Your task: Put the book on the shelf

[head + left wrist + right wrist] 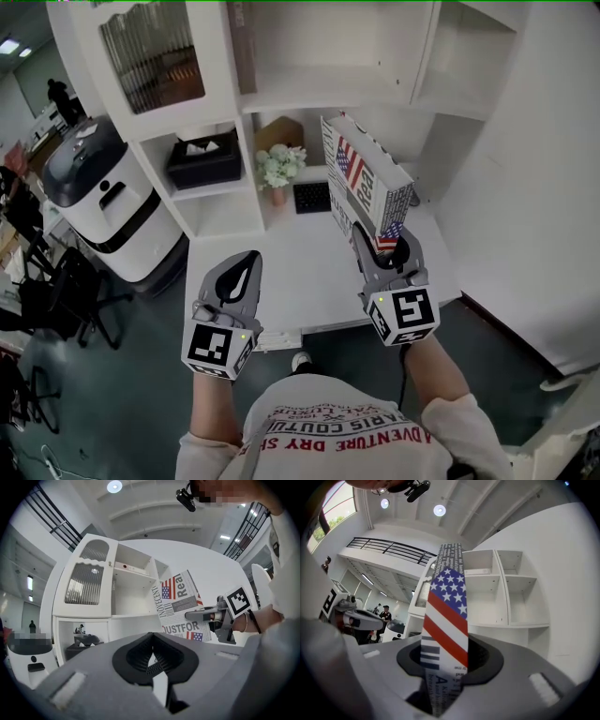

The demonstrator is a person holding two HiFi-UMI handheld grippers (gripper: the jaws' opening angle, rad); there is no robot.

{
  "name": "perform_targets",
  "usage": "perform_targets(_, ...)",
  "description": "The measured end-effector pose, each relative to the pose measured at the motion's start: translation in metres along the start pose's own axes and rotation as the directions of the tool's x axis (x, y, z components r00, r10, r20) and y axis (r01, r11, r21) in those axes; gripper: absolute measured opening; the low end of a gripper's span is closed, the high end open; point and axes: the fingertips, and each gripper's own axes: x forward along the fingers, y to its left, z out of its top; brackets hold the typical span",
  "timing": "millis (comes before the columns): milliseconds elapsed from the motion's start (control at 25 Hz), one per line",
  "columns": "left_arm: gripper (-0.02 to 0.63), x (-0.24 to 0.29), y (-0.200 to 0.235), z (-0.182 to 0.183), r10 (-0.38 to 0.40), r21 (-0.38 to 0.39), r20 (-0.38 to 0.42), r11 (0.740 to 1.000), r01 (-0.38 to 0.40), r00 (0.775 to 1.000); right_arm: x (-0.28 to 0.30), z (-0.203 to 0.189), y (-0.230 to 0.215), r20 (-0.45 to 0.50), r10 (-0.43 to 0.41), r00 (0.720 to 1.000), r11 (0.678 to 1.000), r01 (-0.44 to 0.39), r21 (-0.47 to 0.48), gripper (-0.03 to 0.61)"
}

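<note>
My right tool (384,242) clamps the book (361,183) by its lower edge over the bench (281,277); my left tool (247,257) sits closed, empty.

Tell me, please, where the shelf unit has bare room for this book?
Bare: the wide compartment above the flowers, the cubbies at its right, and the desk front. Crowded: the left cubby holds a tissue box; flowers and a dark pad fill the desk's back.

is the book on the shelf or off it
Off it: the right gripper clamps the book, holding it up above the desk, in front of the shelf.
</note>
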Motion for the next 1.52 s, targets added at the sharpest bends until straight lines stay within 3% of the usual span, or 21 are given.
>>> perform_targets(320, 0.005, 0.059, 0.051, 0.027, -0.004, 0.022, 0.067, 1.000, 0.002, 0.998, 0.087, 0.050, -0.022, 0.099, -0.009, 0.995, 0.997, 0.016, -0.072, 0.152)
perform_targets(600, 0.005, 0.076, 0.079, 0.026, -0.005, 0.045, 0.072, 0.999, 0.001, 0.997, 0.143, 0.109, -0.029, 0.221, -0.013, 0.975, 0.988, 0.047, -0.149, 0.152)
perform_targets(880, 0.005, 0.097, 0.099, 0.025, -0.027, 0.043, 0.089, 0.999, 0.024, 0.996, 0.184, 0.144, -0.032, 0.282, -0.020, 0.959, 0.979, 0.076, -0.189, 0.152)
perform_targets(1360, 0.005, 0.110, 0.132, 0.013, -0.008, 0.071, 0.076, 0.997, 0.003, 0.997, 0.281, 0.132, -0.037, 0.187, -0.025, 0.982, 0.975, 0.065, -0.214, 0.152)
perform_targets(1520, 0.005, 0.113, 0.145, 0.007, 0.010, 0.063, 0.075, 0.998, -0.015, 0.997, 0.307, 0.122, -0.045, 0.132, -0.045, 0.990, 0.984, 0.067, -0.164, 0.152)
